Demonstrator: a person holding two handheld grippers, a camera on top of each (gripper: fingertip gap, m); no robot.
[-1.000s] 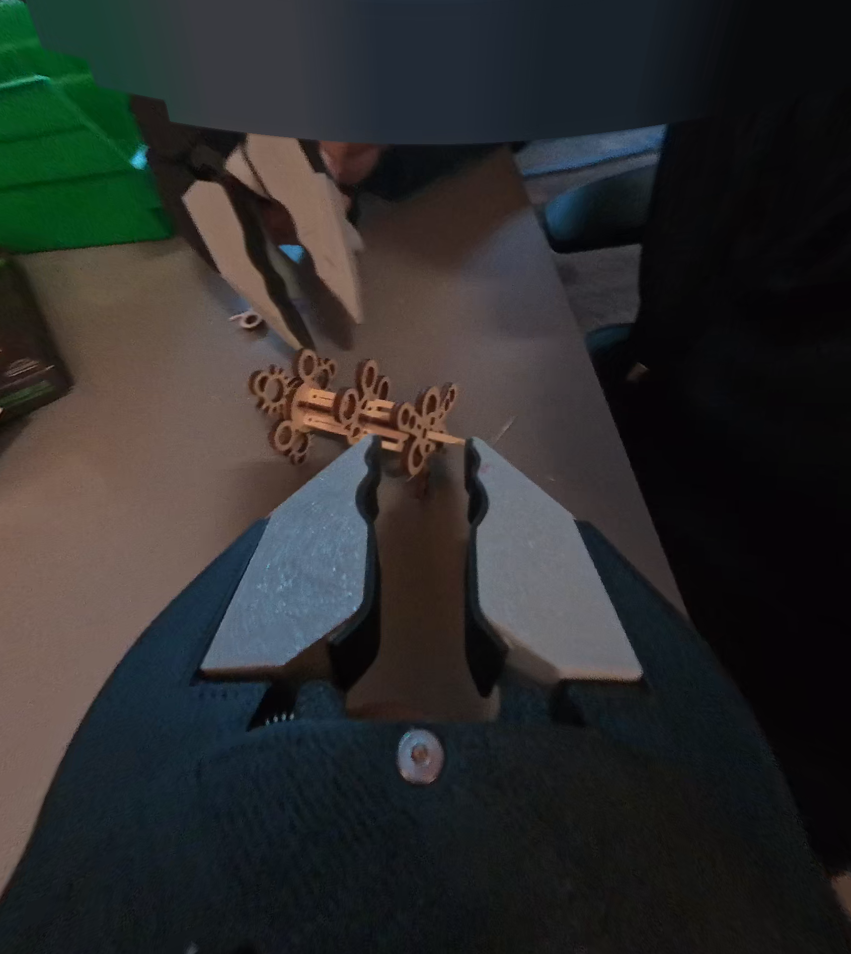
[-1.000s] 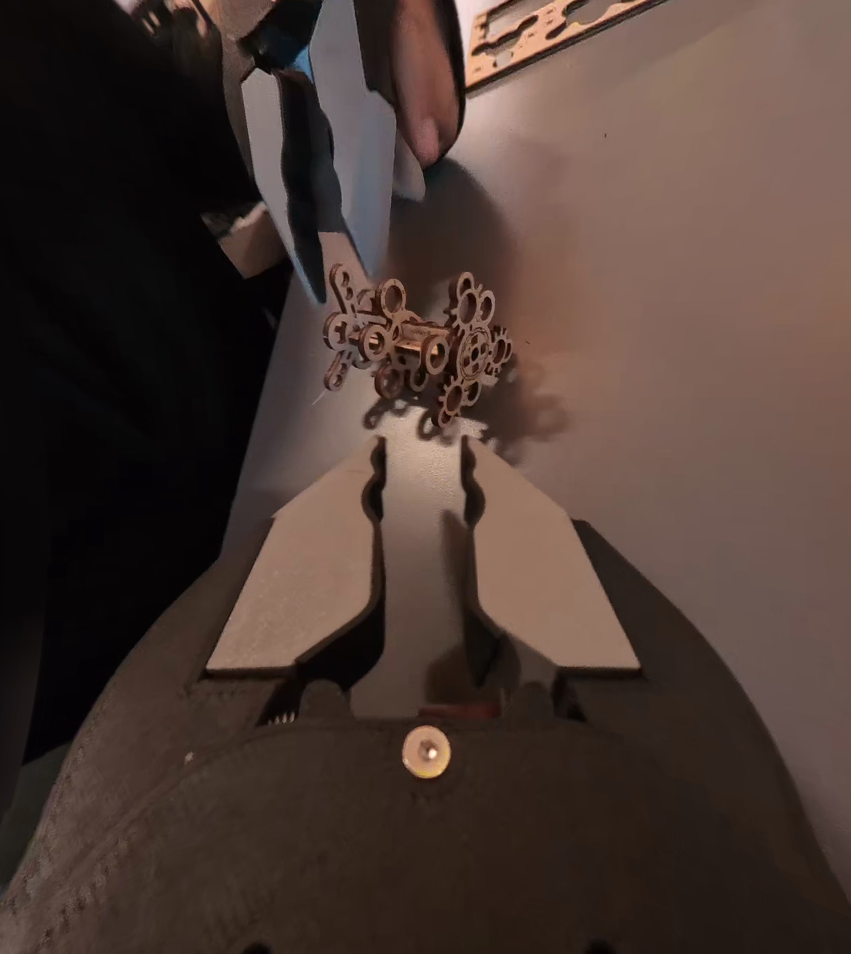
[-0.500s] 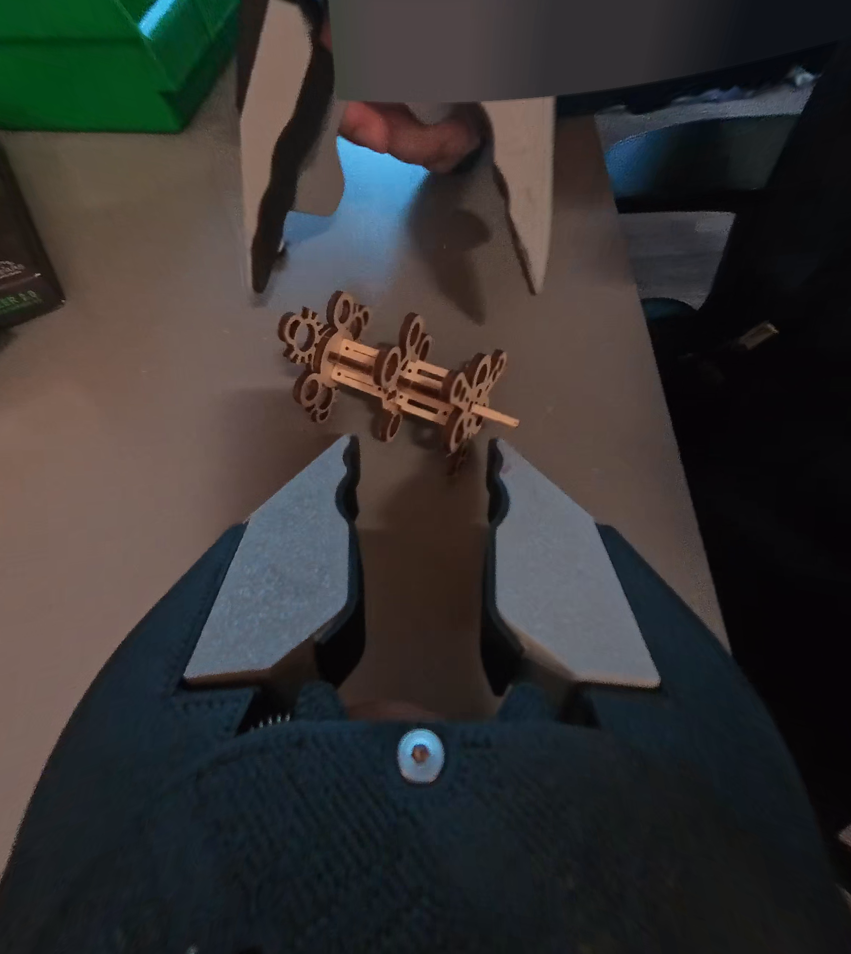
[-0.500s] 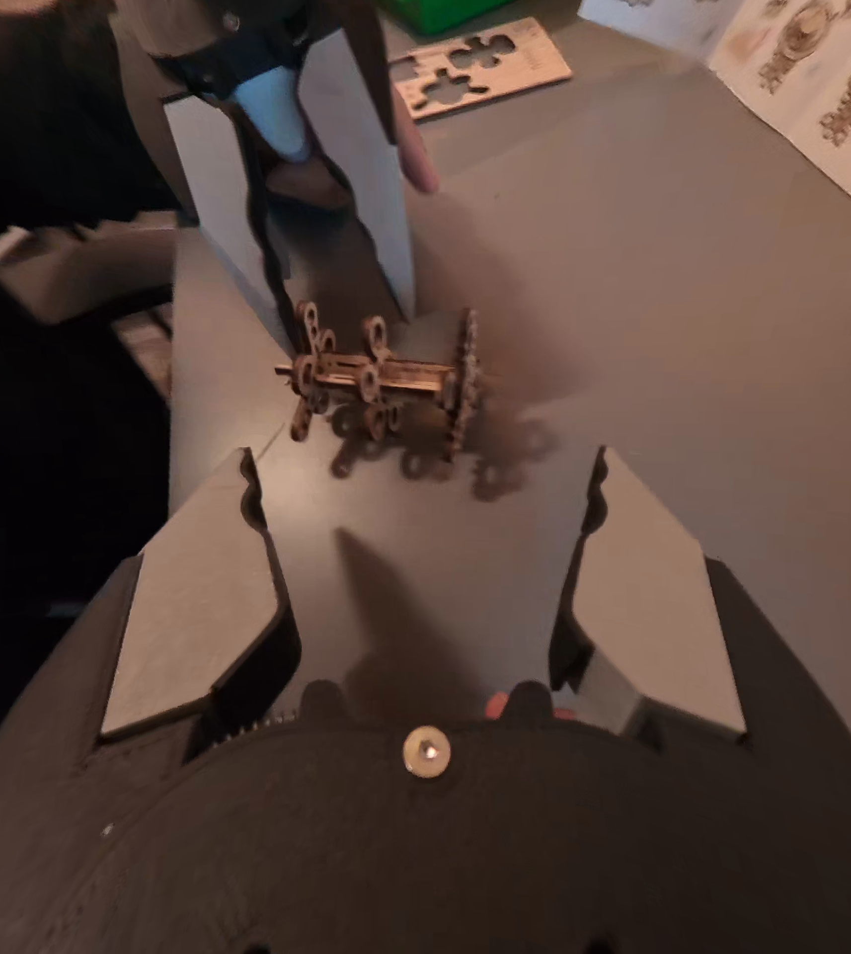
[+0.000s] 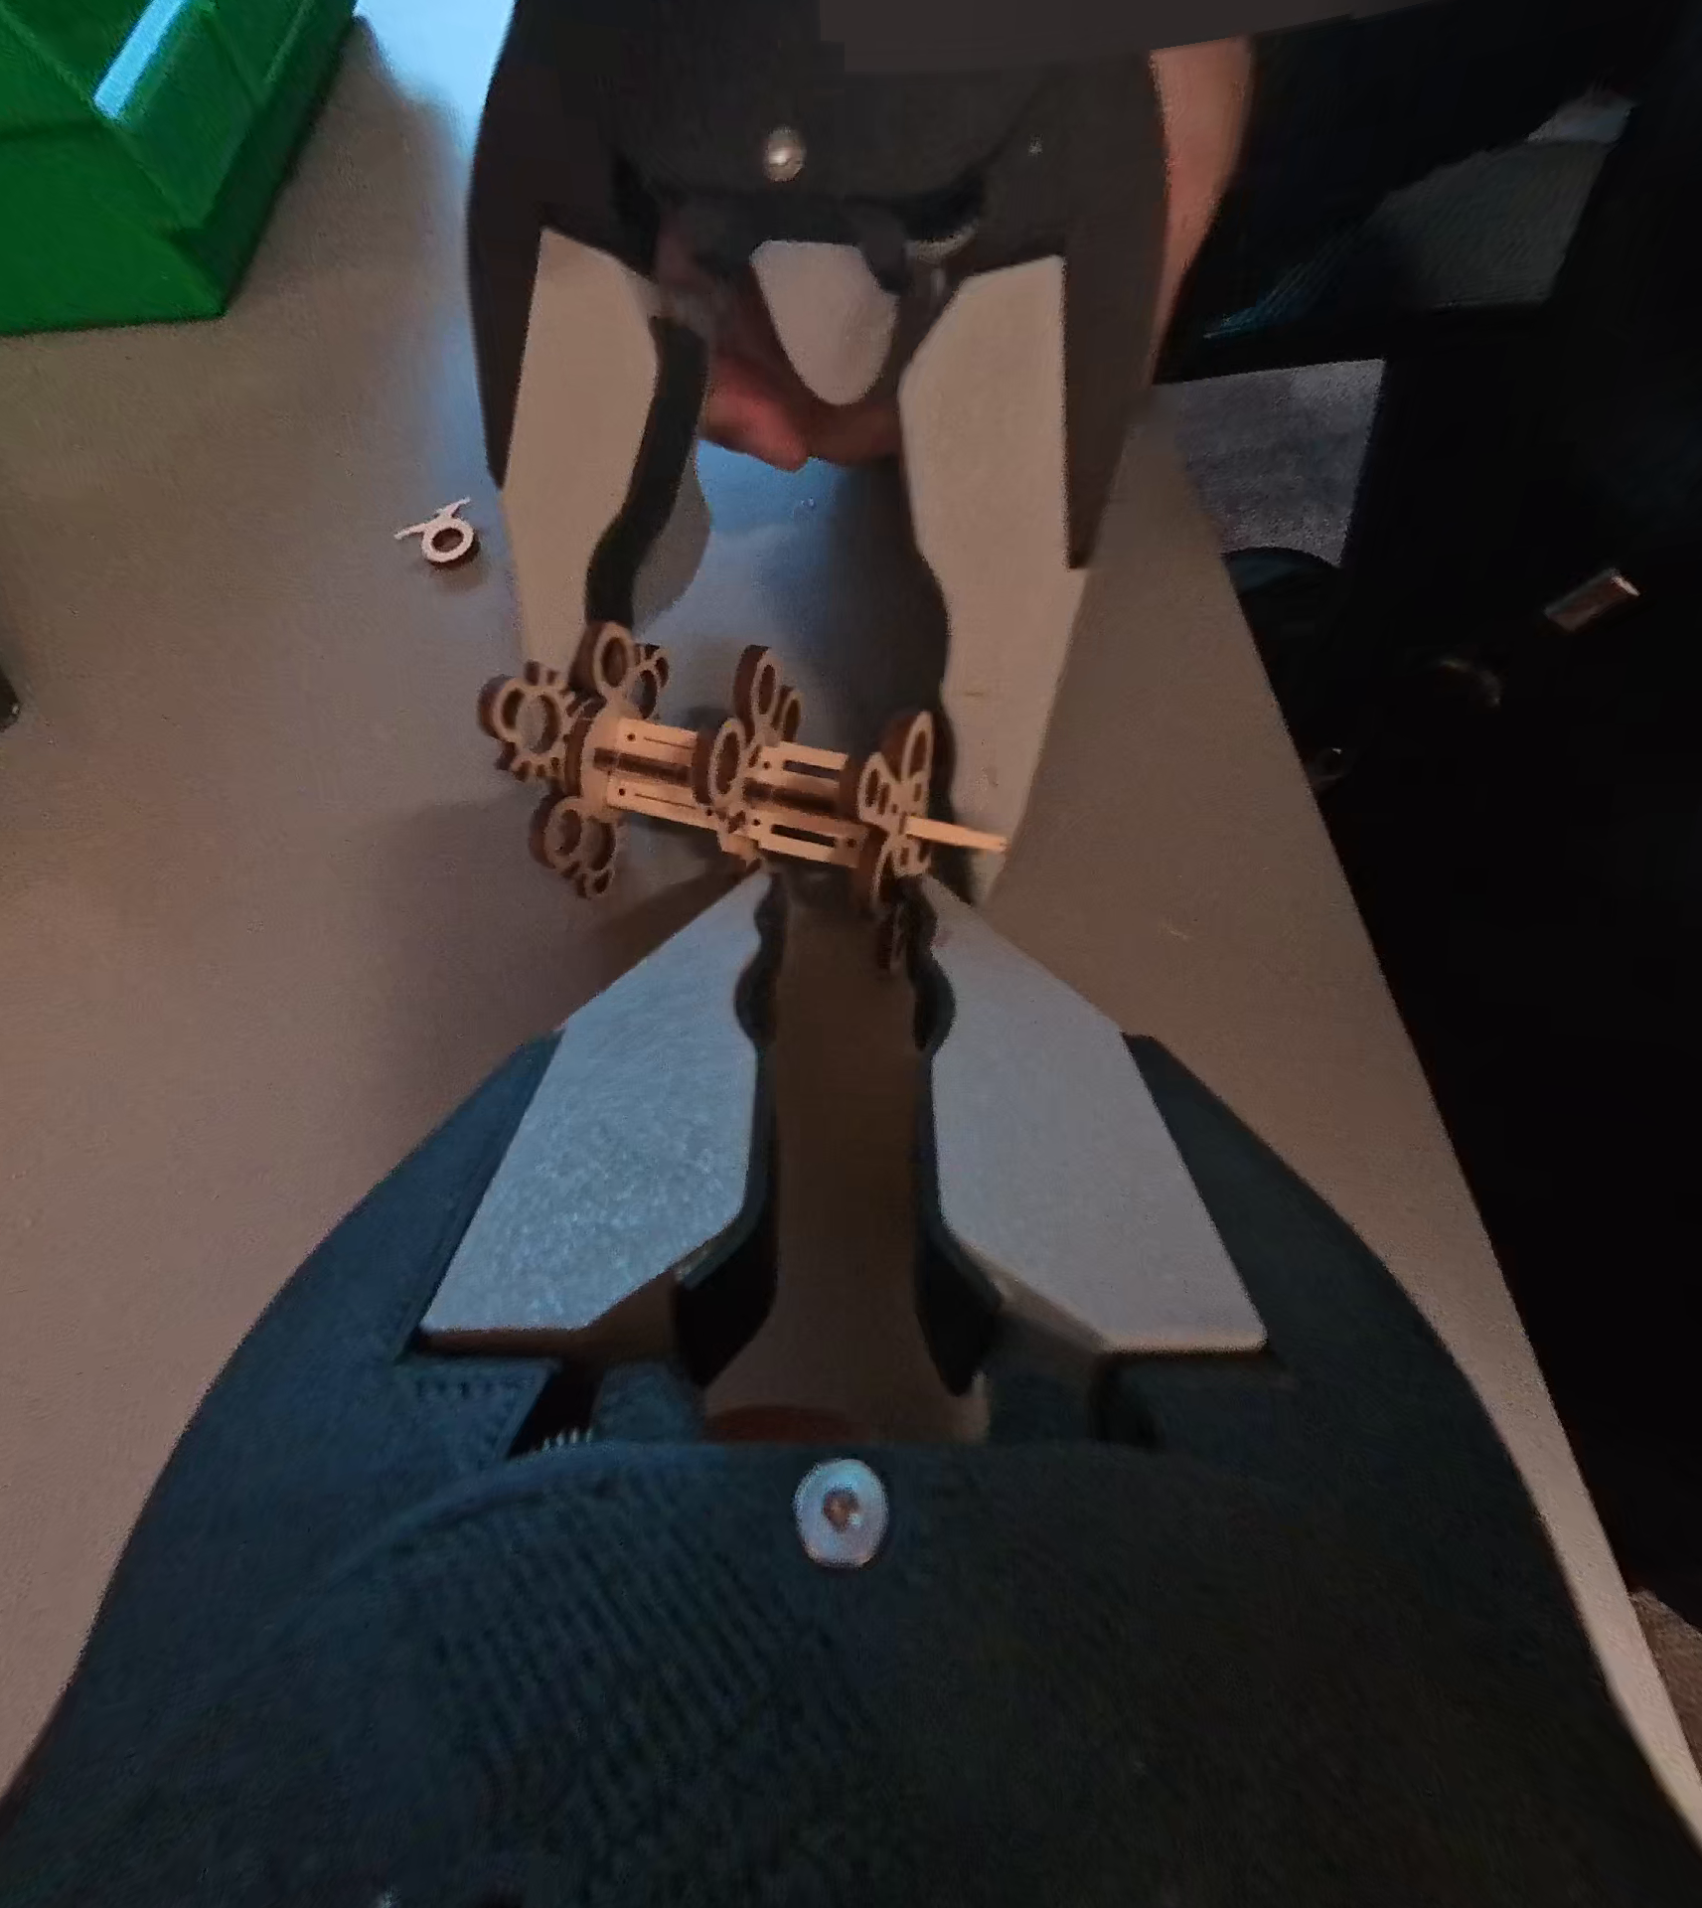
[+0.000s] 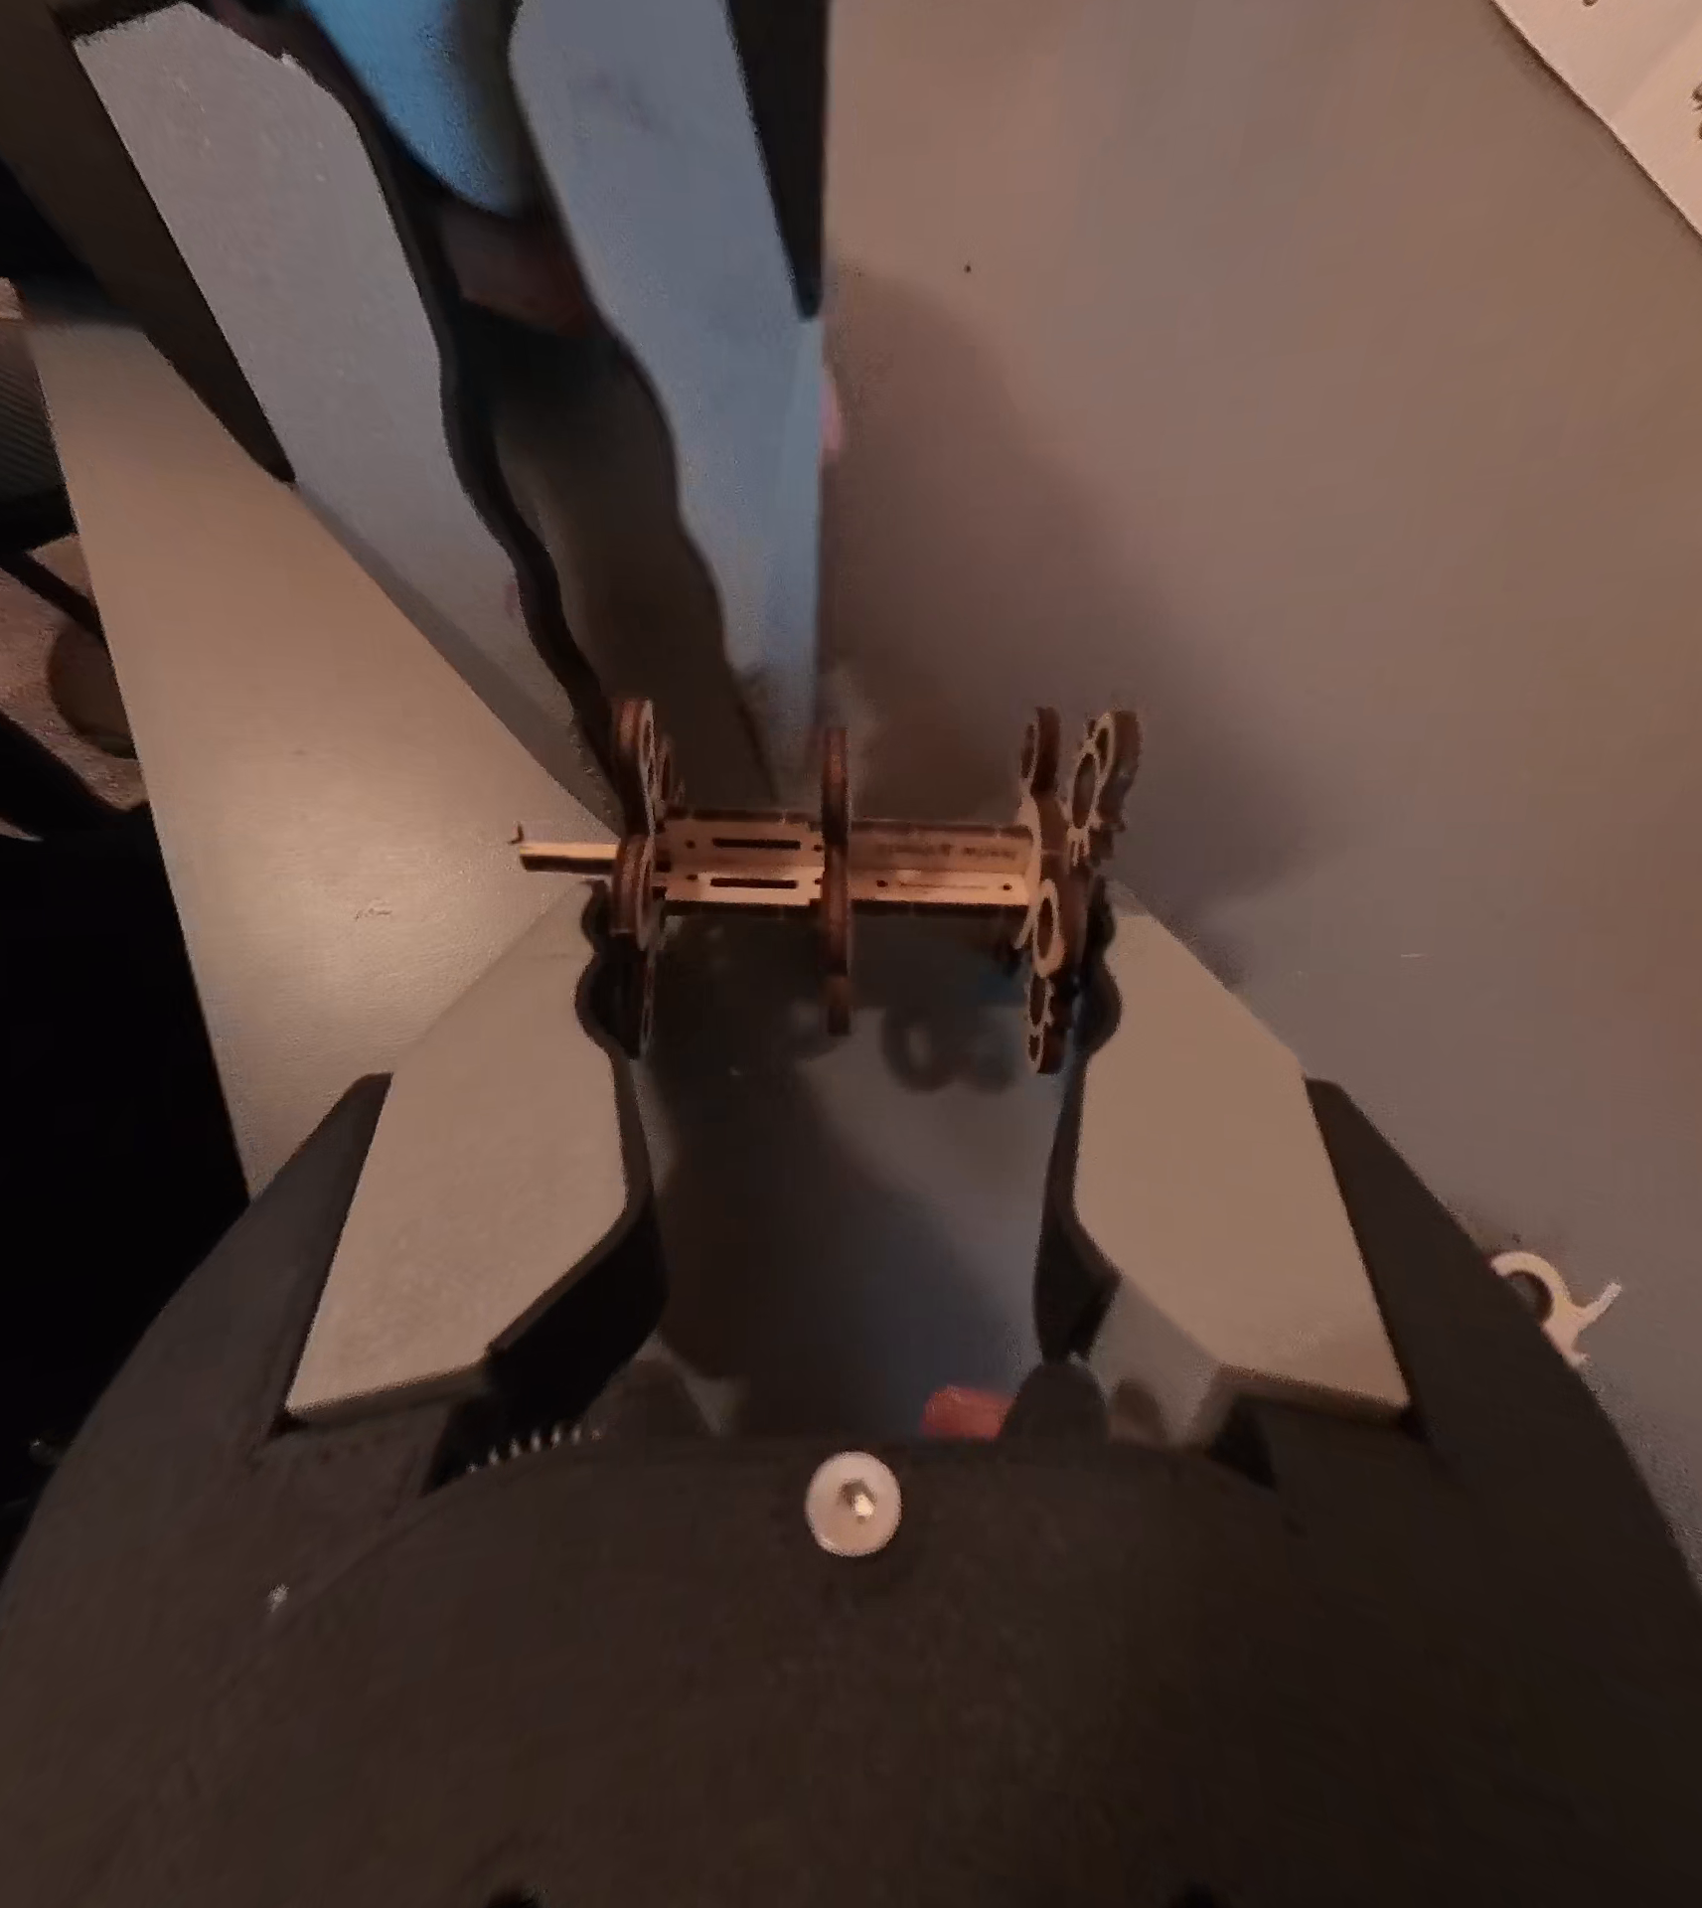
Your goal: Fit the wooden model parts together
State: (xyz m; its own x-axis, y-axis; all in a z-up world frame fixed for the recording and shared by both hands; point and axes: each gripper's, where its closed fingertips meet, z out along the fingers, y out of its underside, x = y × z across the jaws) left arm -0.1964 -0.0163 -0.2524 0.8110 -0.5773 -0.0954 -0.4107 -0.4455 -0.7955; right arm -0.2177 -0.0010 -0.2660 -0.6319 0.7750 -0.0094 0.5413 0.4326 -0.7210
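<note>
The right hand-held gripper (image 6: 852,929) spans the wooden model (image 6: 852,862) end to end; the left hand-held gripper (image 5: 841,919), narrow, noses in from 6 o'clock.

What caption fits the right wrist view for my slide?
Right gripper brackets the wooden model end to end on the grey table, left gripper opposite.

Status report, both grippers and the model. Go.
Right gripper open, straddling wooden model end to end. Left gripper narrowly open at its stick end. Nothing in the way.
</note>
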